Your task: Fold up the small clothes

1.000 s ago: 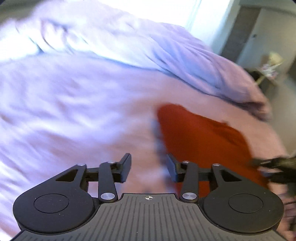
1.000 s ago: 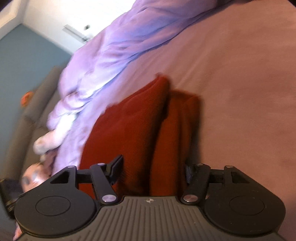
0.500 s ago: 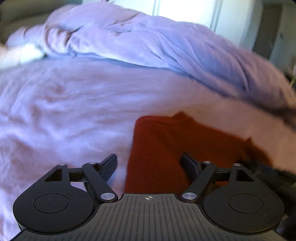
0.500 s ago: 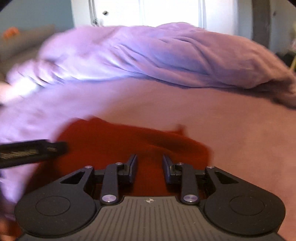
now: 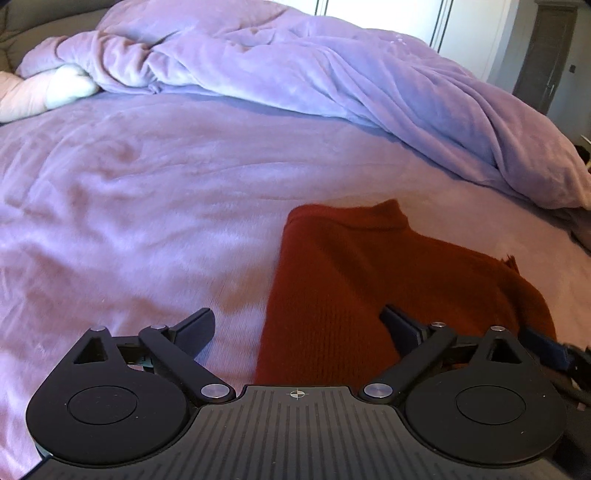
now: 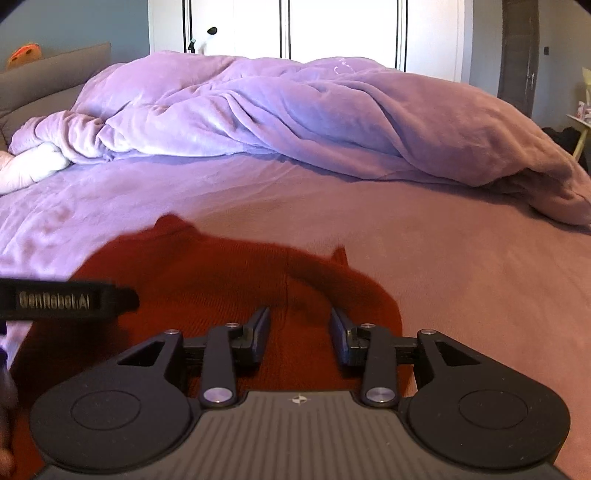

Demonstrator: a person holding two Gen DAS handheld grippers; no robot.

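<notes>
Lying folded on the bedspread point(image 5: 155, 206), ribbed rust-red sweater point(image 5: 369, 288), partly between the wide-open left gripper point(image 5: 297, 328) fingers, and under the right gripper point(image 6: 299, 325), jaws parted, empty. Beyond the sweater, rumpled plush lilac duvet point(image 6: 295, 122), then white doors point(image 6: 288, 27).
</notes>
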